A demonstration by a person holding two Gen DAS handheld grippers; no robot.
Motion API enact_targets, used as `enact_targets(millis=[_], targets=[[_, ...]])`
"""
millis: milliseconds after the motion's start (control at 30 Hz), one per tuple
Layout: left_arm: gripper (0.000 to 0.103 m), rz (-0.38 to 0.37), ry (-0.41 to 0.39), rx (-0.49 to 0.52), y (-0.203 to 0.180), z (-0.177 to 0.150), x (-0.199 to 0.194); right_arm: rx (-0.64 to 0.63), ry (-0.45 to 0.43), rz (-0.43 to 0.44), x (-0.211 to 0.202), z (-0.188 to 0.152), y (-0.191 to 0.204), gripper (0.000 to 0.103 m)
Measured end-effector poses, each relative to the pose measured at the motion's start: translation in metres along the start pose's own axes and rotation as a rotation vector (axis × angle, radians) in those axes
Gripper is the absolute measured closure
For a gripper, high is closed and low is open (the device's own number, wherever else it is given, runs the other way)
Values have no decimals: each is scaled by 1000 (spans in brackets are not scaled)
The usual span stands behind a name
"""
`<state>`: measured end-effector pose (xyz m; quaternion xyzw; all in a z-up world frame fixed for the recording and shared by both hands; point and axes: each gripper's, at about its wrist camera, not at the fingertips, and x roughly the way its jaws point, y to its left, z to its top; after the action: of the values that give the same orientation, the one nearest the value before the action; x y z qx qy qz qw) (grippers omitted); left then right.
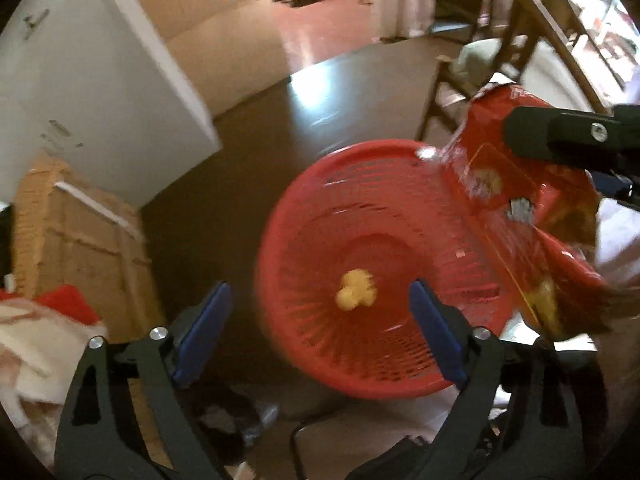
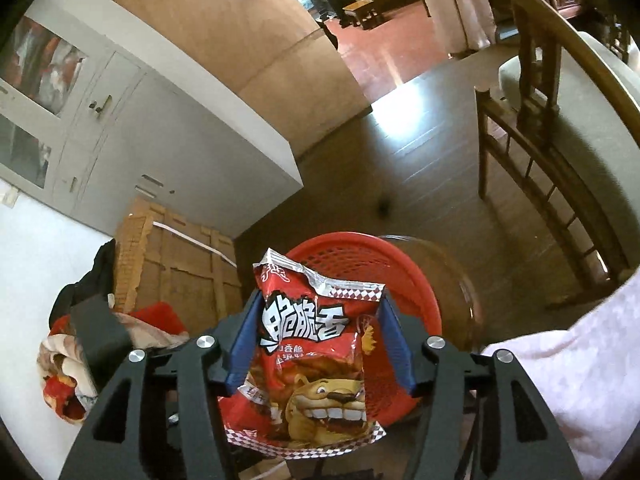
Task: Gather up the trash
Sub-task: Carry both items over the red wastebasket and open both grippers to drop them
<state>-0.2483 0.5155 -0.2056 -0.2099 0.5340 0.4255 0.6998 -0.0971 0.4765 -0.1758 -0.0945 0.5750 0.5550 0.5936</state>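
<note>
A red plastic basket (image 1: 320, 208) stands on the dark floor; a yellow crumpled scrap (image 1: 355, 290) lies in its bottom. My left gripper (image 1: 320, 328) is open and empty just above the basket's near side. My right gripper (image 2: 318, 340) is shut on a red snack bag (image 2: 316, 356) with a cartoon lion. In the left wrist view the bag (image 1: 520, 208) hangs over the basket's right rim. In the right wrist view the basket (image 2: 408, 280) sits right behind the bag.
A cardboard box (image 1: 80, 240) and a white cabinet (image 1: 80, 80) stand to the left. A heap of red and white cloth (image 2: 80, 360) lies at the lower left. A wooden chair (image 2: 540, 152) stands to the right. A pink sleeve (image 2: 580, 360) shows at right.
</note>
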Motion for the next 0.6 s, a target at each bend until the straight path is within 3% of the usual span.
enact_targets(millis=[133, 267, 300, 500, 600], targets=[[14, 83, -1, -54, 19, -7, -12, 29, 22, 37, 13, 0, -6, 46], [14, 86, -8, -69, 24, -11, -21, 26, 17, 60, -1, -5, -3, 45], [14, 85, -6, -62, 22, -11, -22, 9, 14, 56, -6, -5, 0, 41], [14, 89, -6, -80, 20, -9, -30, -47, 102, 40, 6, -5, 10, 32], [14, 94, -4, -111, 29, -14, -30, -4, 148, 25, 16, -5, 5, 32]])
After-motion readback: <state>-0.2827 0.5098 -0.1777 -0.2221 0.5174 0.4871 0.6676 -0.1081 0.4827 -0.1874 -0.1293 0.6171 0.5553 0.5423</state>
